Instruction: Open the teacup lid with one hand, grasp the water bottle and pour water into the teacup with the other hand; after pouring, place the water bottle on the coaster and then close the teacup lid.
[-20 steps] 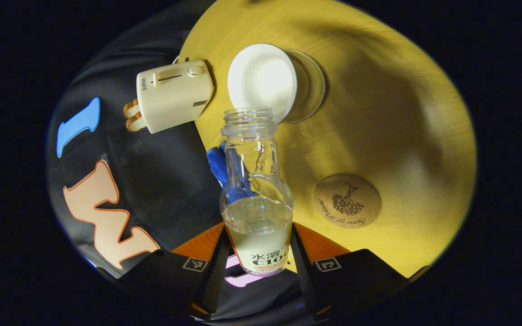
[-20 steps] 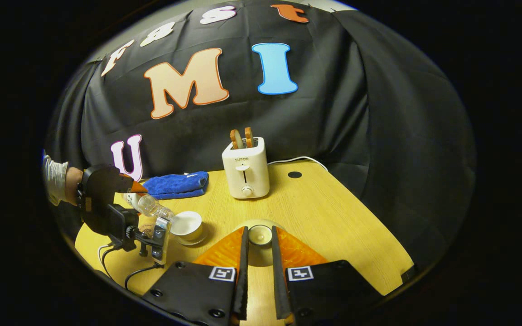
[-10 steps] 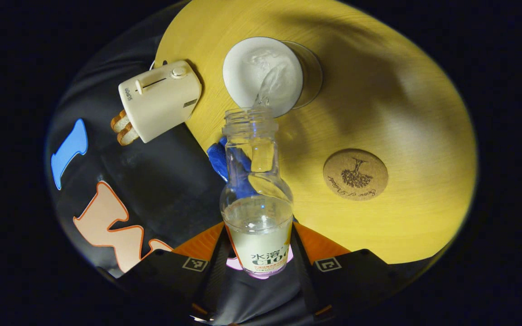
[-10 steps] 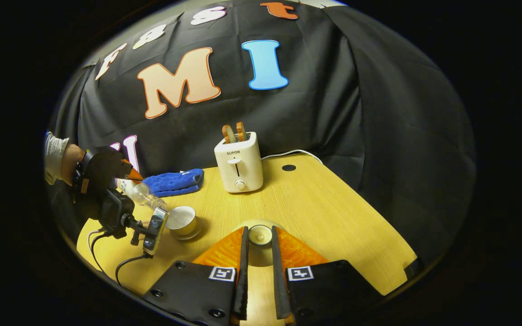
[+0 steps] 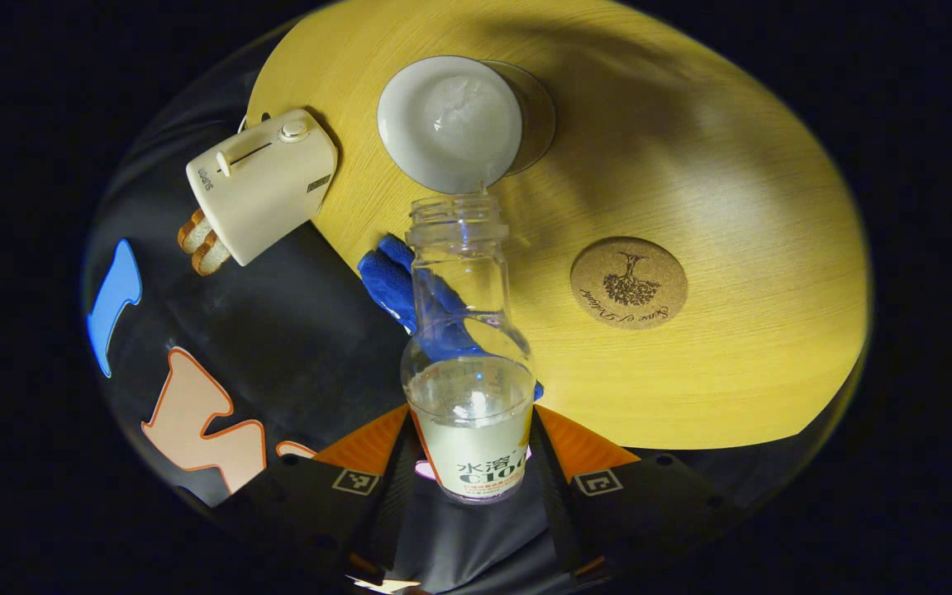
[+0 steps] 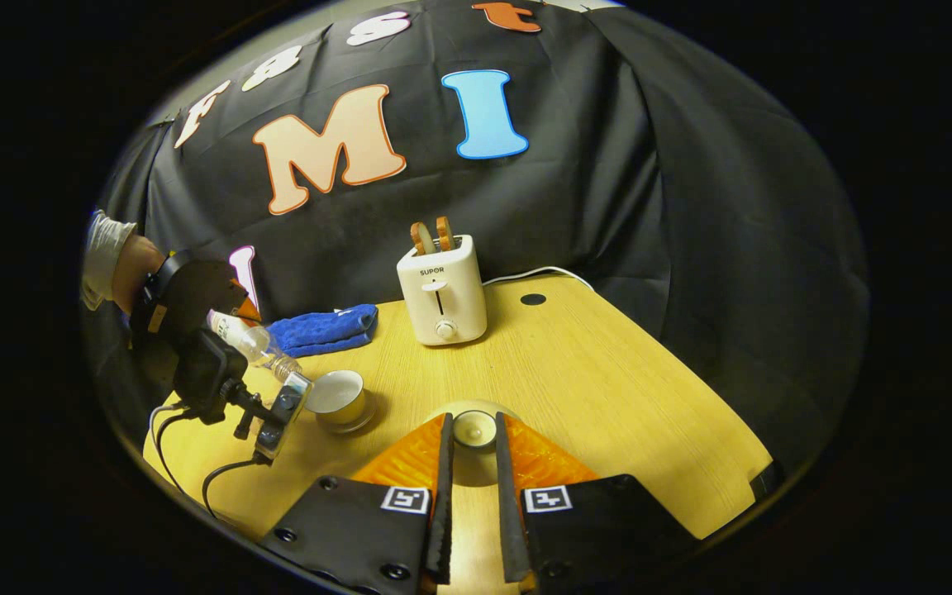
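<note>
Halfway-ish: lid point(image 6: 474, 430) off, pinched in right gripper point(image 6: 471, 463) fingers; left gripper point(image 5: 469, 463) clamping tilted water bottle point(image 5: 466, 364), pouring into teacup point(image 5: 449, 122). Coaster point(image 5: 629, 283), re-lidding left.

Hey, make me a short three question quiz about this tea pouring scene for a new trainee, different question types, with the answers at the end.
1. True or false: the bottle stands on the coaster.
2. Which one does the right gripper hold? A) lid B) blue cloth C) toaster
3. Fill in: the left gripper tips the bottle's mouth over the ____.

Key
1. False: the left gripper holds it tilted in the air, and the coaster is bare.
2. A: its fingers press on the lid's knob.
3. Teacup, which sits open on its saucer.
</note>
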Demonstrator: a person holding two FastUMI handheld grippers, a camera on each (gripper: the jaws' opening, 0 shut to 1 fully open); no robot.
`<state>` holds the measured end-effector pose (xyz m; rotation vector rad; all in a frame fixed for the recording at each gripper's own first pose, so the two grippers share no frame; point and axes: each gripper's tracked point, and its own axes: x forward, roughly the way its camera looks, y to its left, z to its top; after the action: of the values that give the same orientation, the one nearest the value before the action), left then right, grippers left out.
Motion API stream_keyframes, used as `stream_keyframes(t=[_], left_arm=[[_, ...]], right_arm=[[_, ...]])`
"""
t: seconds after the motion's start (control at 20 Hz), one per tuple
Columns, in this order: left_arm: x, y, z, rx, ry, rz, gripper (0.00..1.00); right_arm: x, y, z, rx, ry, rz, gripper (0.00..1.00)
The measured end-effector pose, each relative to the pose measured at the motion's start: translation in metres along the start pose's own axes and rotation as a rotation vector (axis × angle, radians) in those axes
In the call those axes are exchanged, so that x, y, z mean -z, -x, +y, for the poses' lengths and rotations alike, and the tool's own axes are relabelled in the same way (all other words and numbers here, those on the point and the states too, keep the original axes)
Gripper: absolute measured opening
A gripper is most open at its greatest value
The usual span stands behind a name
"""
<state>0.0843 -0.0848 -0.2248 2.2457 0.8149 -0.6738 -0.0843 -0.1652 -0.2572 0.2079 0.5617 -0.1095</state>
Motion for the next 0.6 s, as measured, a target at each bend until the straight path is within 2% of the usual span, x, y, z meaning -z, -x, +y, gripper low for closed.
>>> stream_keyframes(t=[0.6], left_arm=[[-0.0098, 0.0001, 0.0024, 0.01, -0.032, 0.003, 0.7]], right_arm=[[-0.0018, 0.0005, 0.0019, 0.003, -0.003, 0.006, 0.28]])
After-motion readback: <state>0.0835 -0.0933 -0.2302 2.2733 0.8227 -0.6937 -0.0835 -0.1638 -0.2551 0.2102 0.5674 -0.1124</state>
